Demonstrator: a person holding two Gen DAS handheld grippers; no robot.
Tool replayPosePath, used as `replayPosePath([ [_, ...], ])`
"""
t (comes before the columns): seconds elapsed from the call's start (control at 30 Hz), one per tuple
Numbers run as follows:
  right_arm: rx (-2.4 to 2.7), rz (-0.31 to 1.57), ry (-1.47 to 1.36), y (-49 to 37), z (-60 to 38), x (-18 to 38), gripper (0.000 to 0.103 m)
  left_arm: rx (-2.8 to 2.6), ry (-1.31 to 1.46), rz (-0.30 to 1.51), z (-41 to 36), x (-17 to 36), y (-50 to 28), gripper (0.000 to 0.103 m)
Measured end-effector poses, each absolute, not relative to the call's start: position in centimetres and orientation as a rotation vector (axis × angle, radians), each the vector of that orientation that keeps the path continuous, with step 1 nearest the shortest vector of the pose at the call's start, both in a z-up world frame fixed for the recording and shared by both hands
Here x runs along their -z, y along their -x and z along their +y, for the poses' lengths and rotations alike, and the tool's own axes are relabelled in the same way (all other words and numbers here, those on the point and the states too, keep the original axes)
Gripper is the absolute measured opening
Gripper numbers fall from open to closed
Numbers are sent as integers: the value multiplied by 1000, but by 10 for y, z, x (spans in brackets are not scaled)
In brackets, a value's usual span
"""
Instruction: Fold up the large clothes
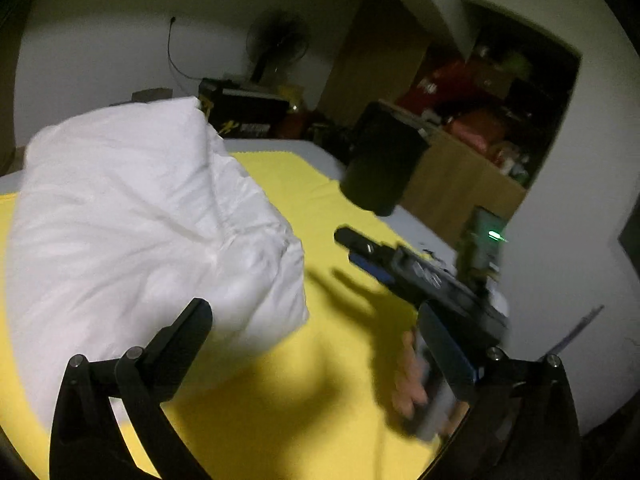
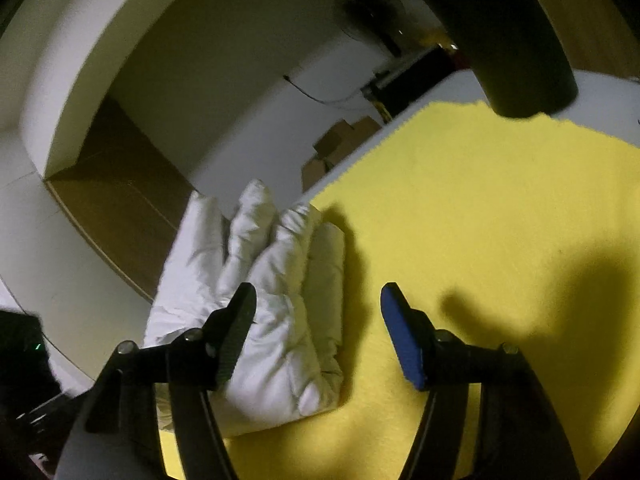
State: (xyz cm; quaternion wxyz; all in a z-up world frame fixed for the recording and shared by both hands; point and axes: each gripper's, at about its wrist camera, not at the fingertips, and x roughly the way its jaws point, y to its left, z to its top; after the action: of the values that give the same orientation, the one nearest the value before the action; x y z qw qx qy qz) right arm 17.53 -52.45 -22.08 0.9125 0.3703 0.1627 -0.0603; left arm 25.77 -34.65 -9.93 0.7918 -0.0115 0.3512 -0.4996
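A white padded garment [image 1: 140, 232] lies folded into a thick bundle on the yellow cloth [image 1: 312, 400] that covers the table. In the right wrist view the garment [image 2: 276, 320] lies at the cloth's left edge, partly past the table side. My left gripper [image 1: 316, 320] is open and empty, its left finger beside the bundle's near corner. My right gripper [image 2: 318, 304] is open and empty, its left finger over the garment, its blue-padded right finger over bare cloth [image 2: 480, 220]. The right gripper also shows in the left wrist view [image 1: 352, 246], held by a hand.
A black cylinder [image 1: 380, 160] hangs over the far right of the table. Behind stand a fan [image 1: 276, 44], a black box [image 1: 244, 108] and a wooden shelf of clutter [image 1: 472, 120]. Cardboard boxes [image 2: 340, 144] sit on the floor beyond the table's edge.
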Motion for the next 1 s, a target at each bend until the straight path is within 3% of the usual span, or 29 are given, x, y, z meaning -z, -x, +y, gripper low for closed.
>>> replayPosePath([
  [0.17, 87, 379, -668, -182, -494, 182, 69, 992, 130, 675, -240, 80, -257, 103],
  [0.37, -48, 638, -460, -267, -434, 123, 75, 841, 404, 658, -130, 72, -274, 103],
  [0.6, 21, 996, -343, -369, -416, 167, 72, 773, 503, 650, -65, 81, -265, 103],
  [0.67, 11, 964, -355, -363, -413, 165, 51, 762, 509, 650, -54, 84, -264, 103],
  [0.7, 16, 946, -369, -359, -413, 164, 26, 754, 515, 653, -42, 82, -267, 103],
  [0.73, 25, 919, -369, -354, -414, 162, 15, 748, 529, 661, -39, 85, -269, 103],
  [0.83, 4, 861, -405, -337, -416, 154, 7, 755, 566, 697, -36, 91, -279, 103],
  [1.0, -27, 707, -466, -299, -420, 126, 6, 766, 540, 700, -32, 93, -287, 103],
])
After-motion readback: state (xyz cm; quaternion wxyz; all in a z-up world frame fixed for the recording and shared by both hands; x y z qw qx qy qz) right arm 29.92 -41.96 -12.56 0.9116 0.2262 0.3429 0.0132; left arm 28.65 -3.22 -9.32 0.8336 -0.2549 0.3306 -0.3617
